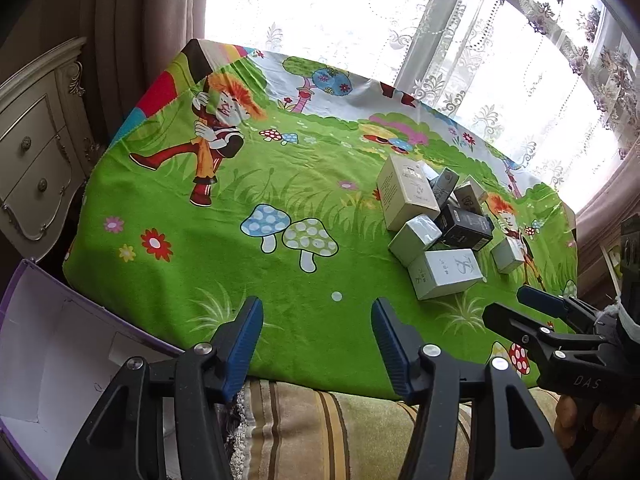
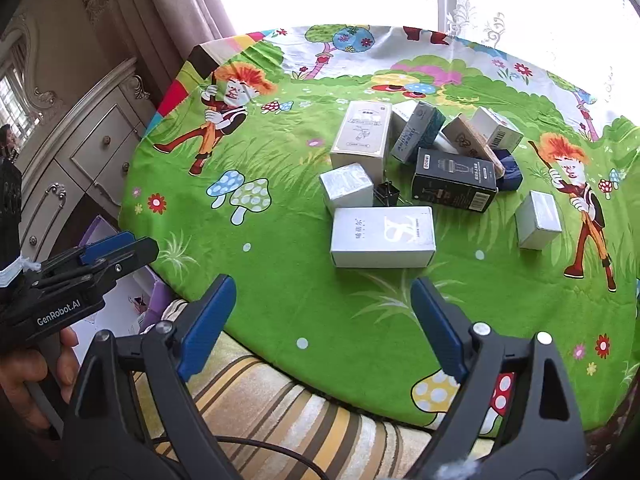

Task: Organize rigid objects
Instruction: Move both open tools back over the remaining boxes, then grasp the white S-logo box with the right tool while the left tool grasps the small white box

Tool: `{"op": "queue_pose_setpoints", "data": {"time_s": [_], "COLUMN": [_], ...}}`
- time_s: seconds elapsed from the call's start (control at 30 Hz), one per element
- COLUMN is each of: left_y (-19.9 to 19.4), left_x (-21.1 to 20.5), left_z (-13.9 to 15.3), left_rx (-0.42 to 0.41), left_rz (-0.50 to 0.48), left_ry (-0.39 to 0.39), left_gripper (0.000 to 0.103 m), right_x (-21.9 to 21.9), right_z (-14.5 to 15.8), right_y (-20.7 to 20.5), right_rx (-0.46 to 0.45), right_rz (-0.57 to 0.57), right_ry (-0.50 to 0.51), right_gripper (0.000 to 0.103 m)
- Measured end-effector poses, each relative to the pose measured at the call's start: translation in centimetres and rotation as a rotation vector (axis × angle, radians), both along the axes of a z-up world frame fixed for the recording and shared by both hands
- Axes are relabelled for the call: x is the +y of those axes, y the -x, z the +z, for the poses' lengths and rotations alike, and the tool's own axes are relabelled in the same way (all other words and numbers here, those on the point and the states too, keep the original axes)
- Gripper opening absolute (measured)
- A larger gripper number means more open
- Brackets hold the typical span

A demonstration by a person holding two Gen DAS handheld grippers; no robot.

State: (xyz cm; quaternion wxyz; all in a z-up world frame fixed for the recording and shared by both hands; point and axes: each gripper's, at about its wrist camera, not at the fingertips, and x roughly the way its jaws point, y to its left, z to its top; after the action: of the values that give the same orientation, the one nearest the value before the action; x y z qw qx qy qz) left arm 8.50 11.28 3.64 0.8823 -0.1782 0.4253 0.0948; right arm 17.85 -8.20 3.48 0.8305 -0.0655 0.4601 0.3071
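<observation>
The right gripper (image 2: 320,320) hangs released over the near edge of the tabletop (image 2: 280,280), its blue pads wide apart with nothing between them. The left gripper (image 1: 317,340) is likewise released, jaws apart and empty, over the same near edge; from the right wrist view it shows at the far left, beside a white-lined purple box (image 1: 48,352) that stands open off the tabletop's near left corner.

A bright green cartoon cloth (image 1: 200,240) covers the tabletop. The boxes to be sorted lie in a loose heap beyond both grippers, ahead of the right one and ahead and to the right of the left one, well apart from either.

The largest, a tall cream box (image 2: 362,134), lies at the heap's far left. A black box (image 2: 454,180) lies to its right, with a silver-white box (image 2: 382,236) nearest the right gripper, directly ahead of its open jaws. A small silver cube box (image 2: 346,188) sits just beyond that one's left end. Another small white box (image 2: 538,220) lies apart at the right. A black binder clip (image 2: 387,194) sits between the cube box and the black box.
</observation>
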Motion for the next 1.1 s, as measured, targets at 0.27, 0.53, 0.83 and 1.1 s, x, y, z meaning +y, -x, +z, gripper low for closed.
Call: {"op": "queue_pose_setpoints", "data": {"time_s": [0.27,0.53,0.83,1.1], "left_y": [-3.7,-6.9,-10.0,-11.7], "left_x": [-2.1,-2.3,-2.4,-2.7], "left_z": [0.1,-0.3,-1.5,-2.2], "left_rx": [-0.001,0.004,0.027,0.043], "left_rz": [-0.052,-0.046,-0.048,-0.057], "left_ry": [0.015,0.111,0.184,0.185], "left_gripper": [0.064,0.067,0.068,0.070], "right_x": [-1.1,0.5,1.7,2.3], "right_z": [-1.7,-3.0,-4.4,-5.6], "right_y": [-2.9,-3.8,-5.5,-6.9], "right_rx": [0.007,-0.019,-0.017,-0.002], "right_rz": [-0.057,-0.033,-0.042,-0.052], "right_ry": [0.044,0.089,0.130,0.138], "right_gripper": [0.097,0.100,0.100,0.100]}}
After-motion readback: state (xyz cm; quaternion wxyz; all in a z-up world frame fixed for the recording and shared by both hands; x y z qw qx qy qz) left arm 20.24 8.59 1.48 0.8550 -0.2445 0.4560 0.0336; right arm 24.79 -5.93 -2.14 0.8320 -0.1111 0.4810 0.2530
